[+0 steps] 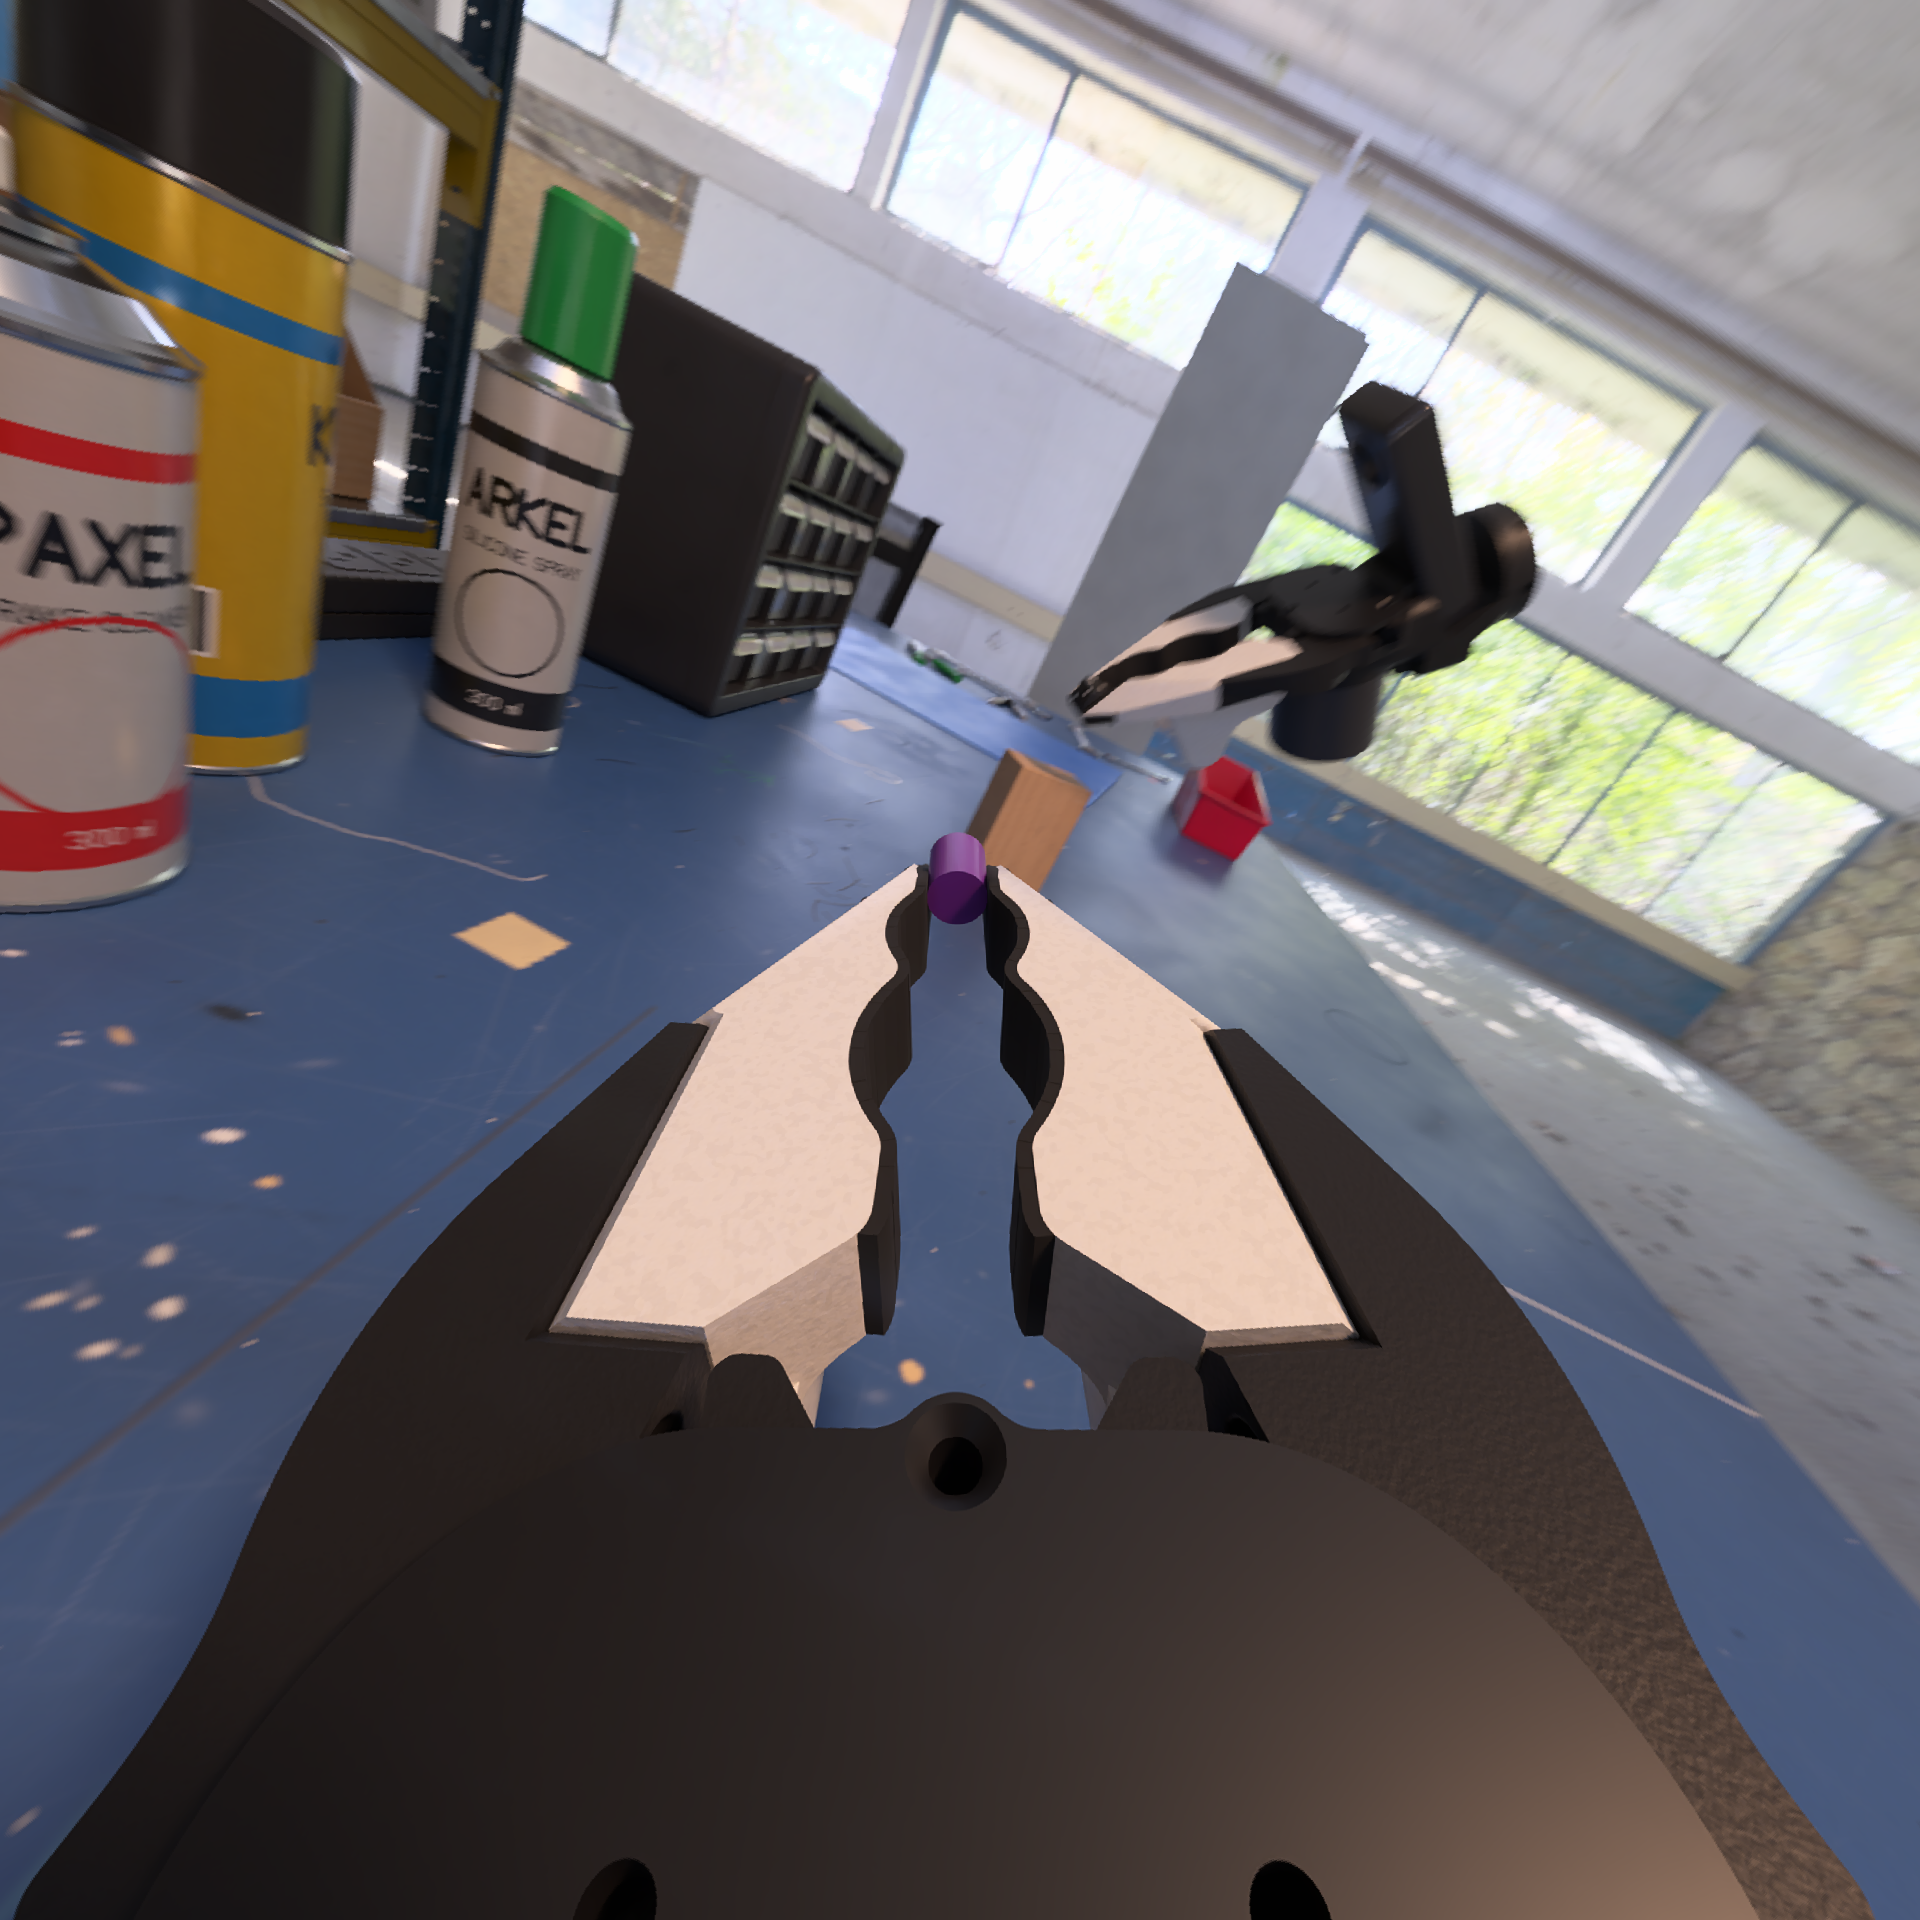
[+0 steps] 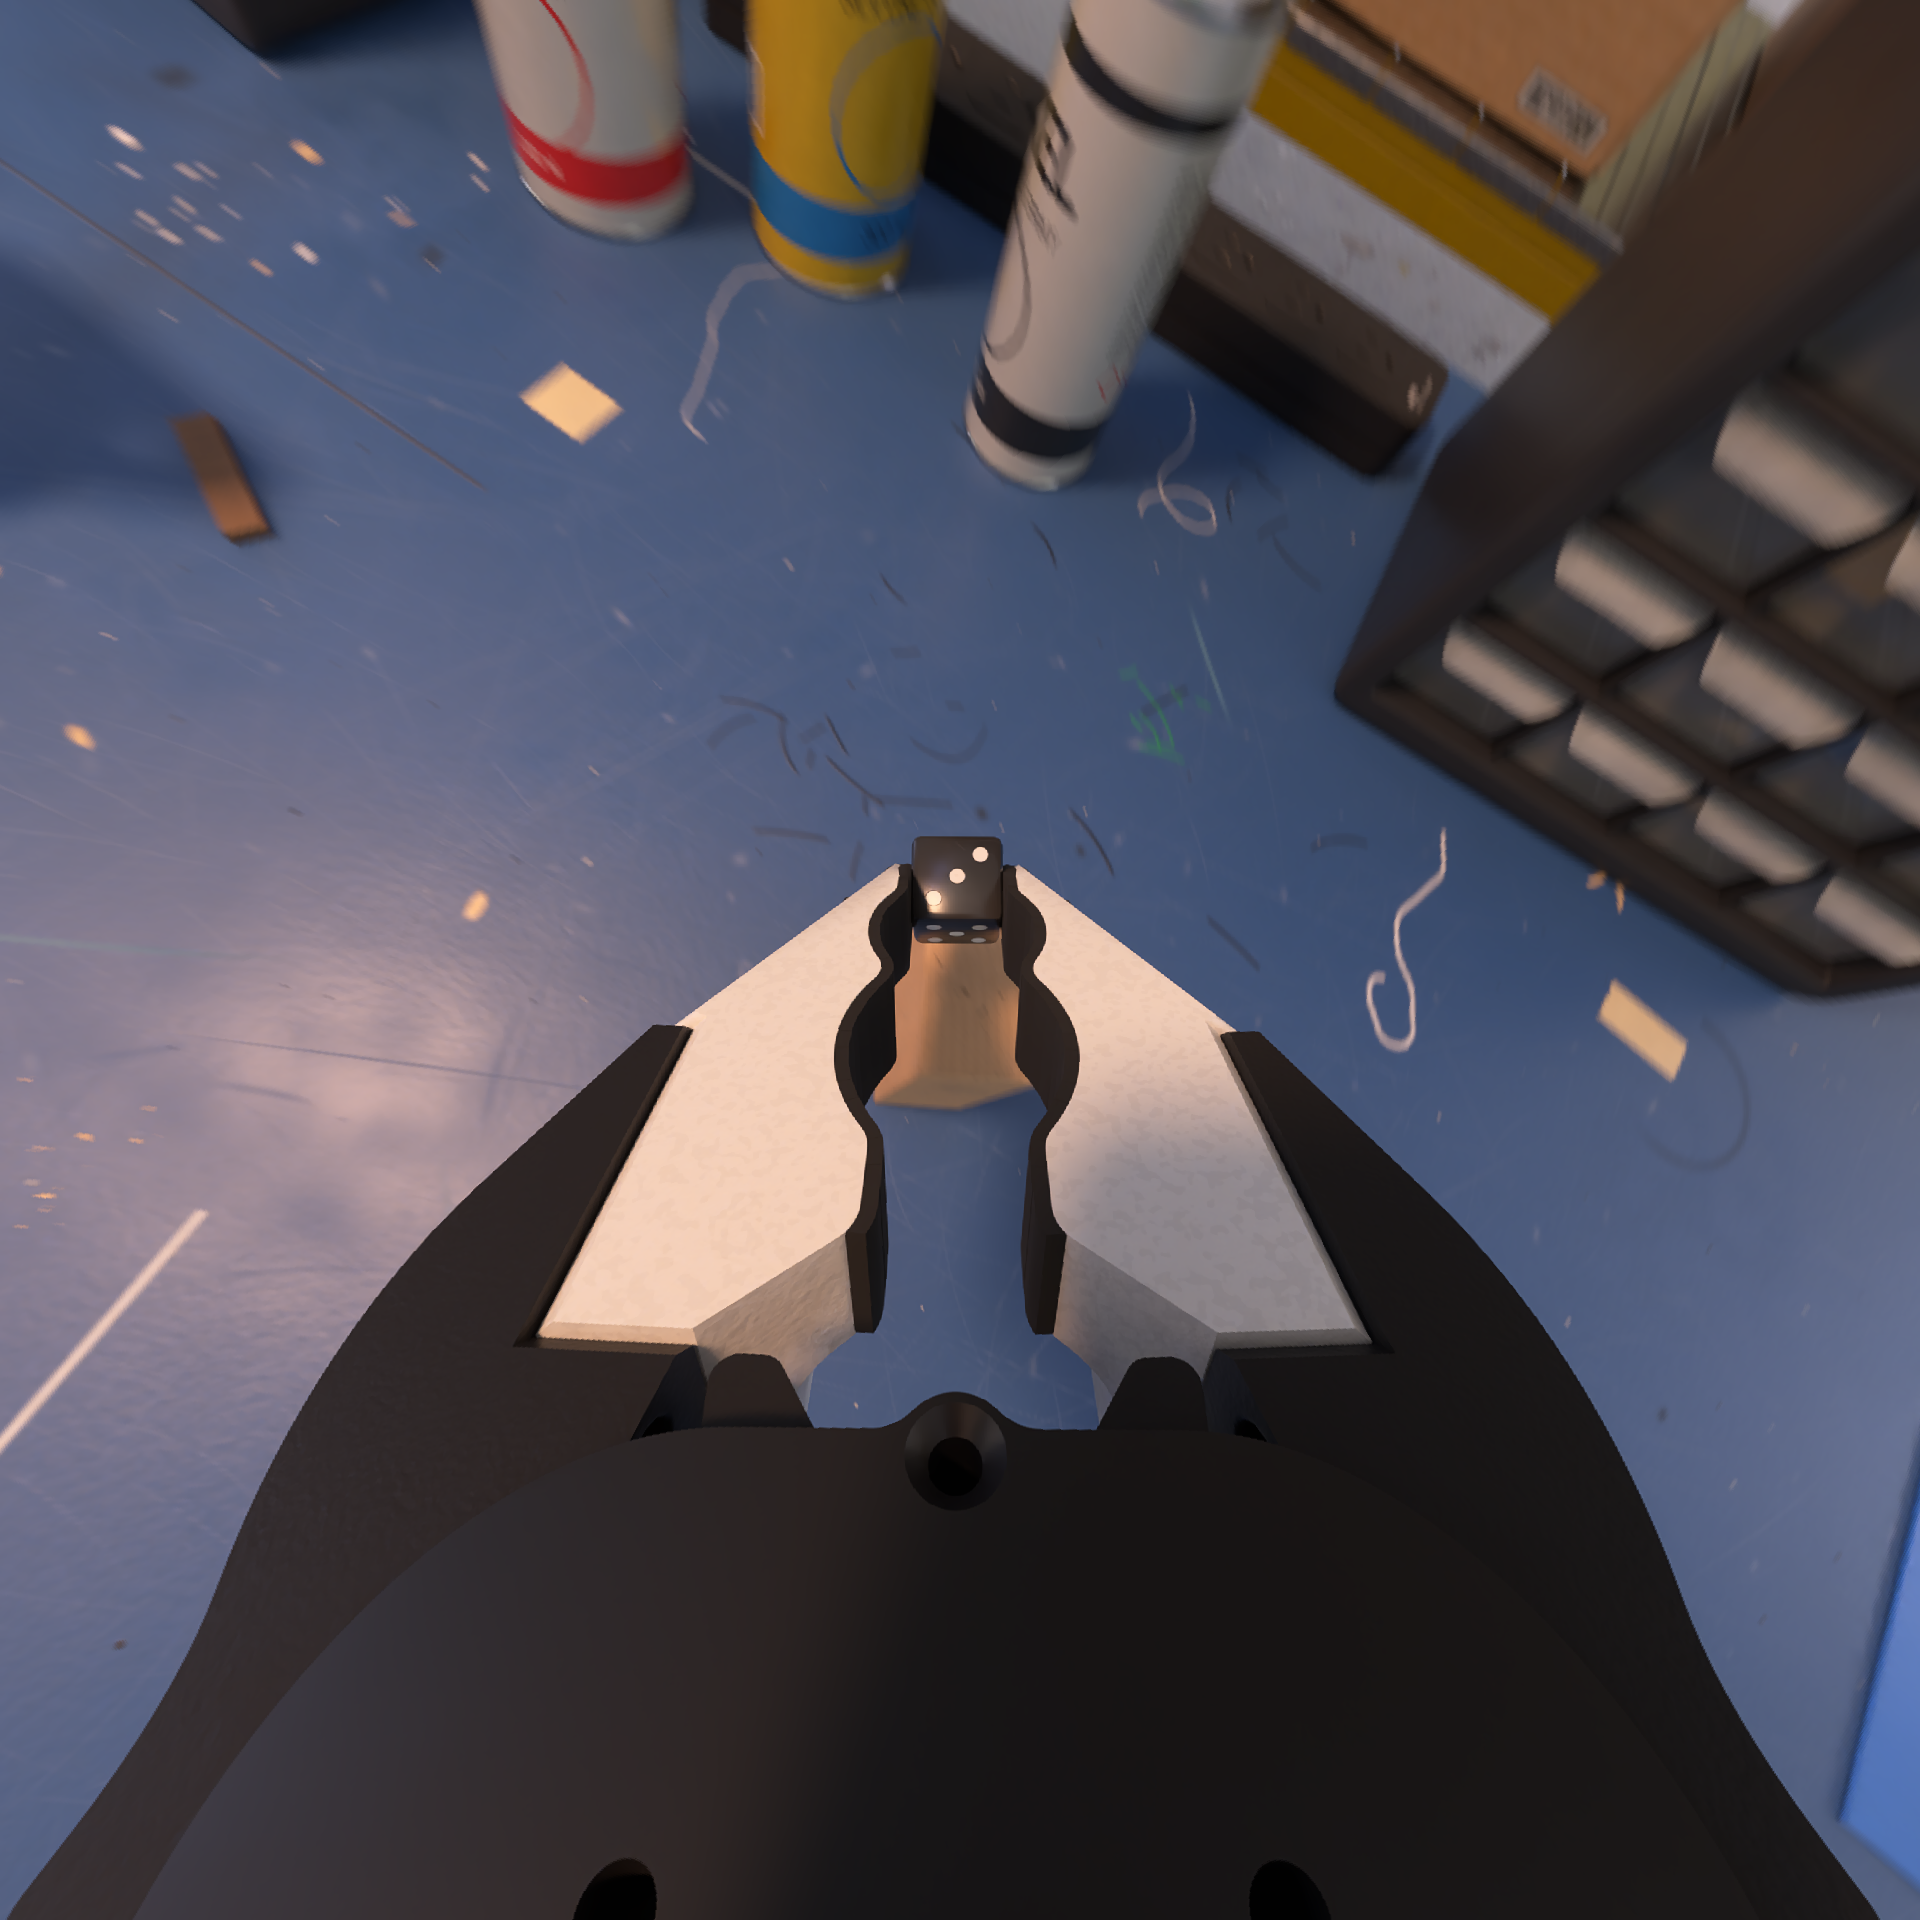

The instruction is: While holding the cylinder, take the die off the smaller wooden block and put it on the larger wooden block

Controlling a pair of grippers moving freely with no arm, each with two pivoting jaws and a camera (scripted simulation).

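Observation:
My left gripper [image 1: 957, 891] is shut on a small purple cylinder [image 1: 956, 871], held just above the blue table. Beyond it stands a wooden block [image 1: 1034, 816]. My right gripper [image 2: 957, 885] is shut on a black die [image 2: 957, 873] with white pips, pinched at the fingertips. A wooden block [image 2: 951, 1023] shows between its fingers, under the die. In the left wrist view the right gripper [image 1: 1083, 694] hangs a little above the block, pointing down and left. I see only one block in each view and cannot tell which one it is.
A red-banded can [image 1: 88, 623], a yellow can [image 1: 208, 416] and a green-capped spray can [image 1: 530, 499] stand at the back left. Next to them is a black drawer cabinet [image 1: 748, 520]. A red bin [image 1: 1224, 805] and a grey panel [image 1: 1205, 488] lie beyond the block. Metal shavings litter the table [image 2: 416, 831].

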